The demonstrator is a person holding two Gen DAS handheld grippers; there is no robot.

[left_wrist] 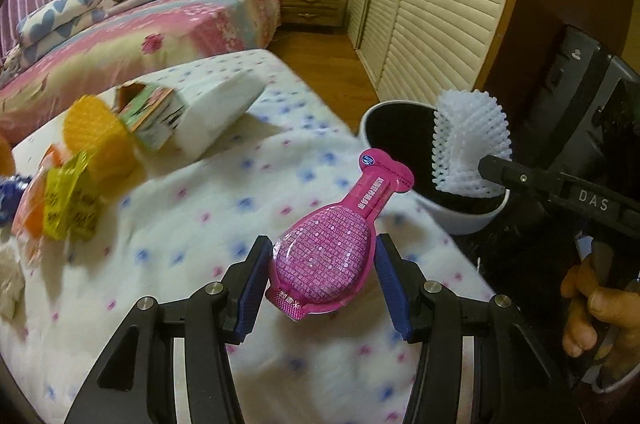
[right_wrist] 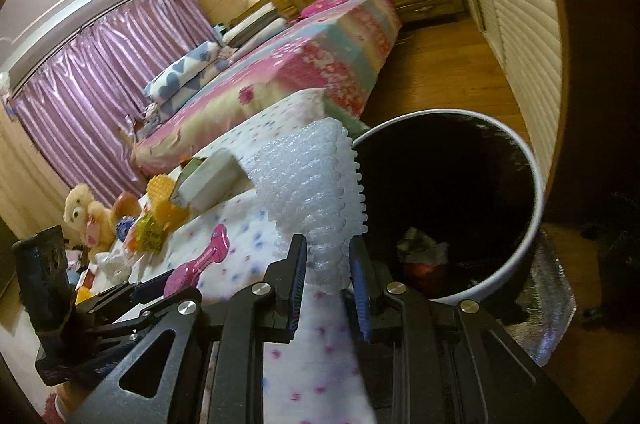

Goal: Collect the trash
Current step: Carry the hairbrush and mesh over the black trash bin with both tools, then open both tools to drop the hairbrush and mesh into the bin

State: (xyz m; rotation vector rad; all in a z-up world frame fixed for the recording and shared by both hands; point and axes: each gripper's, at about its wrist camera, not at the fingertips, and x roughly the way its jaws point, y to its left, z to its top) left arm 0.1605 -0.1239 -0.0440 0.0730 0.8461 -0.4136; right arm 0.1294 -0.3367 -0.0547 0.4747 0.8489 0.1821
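Observation:
My left gripper [left_wrist: 323, 244] is shut on a pink bottle-shaped sachet [left_wrist: 332, 256], its blue pads pressing both sides, and holds it above the spotted white cloth [left_wrist: 224, 224]. My right gripper [right_wrist: 329, 276] is shut on a white foam fruit net [right_wrist: 312, 183], which hangs at the near rim of the bin [right_wrist: 538, 191]. The bin is white outside and black inside, with some trash [right_wrist: 424, 252] at its bottom. In the left wrist view the foam net [left_wrist: 468, 143] sits over the bin [left_wrist: 460, 220], to the right of the sachet. A hand [left_wrist: 592, 308] holds the right gripper.
On the cloth to the left lie a yellow foam net [left_wrist: 96, 139], a white tissue pack [left_wrist: 216, 111] with a printed carton [left_wrist: 156, 115], yellow wrappers [left_wrist: 68, 203] and a teddy bear [right_wrist: 88, 212]. Behind are a bed [left_wrist: 160, 35], a nightstand [left_wrist: 312, 7], a slatted wardrobe [left_wrist: 440, 3] and wooden floor [left_wrist: 320, 55].

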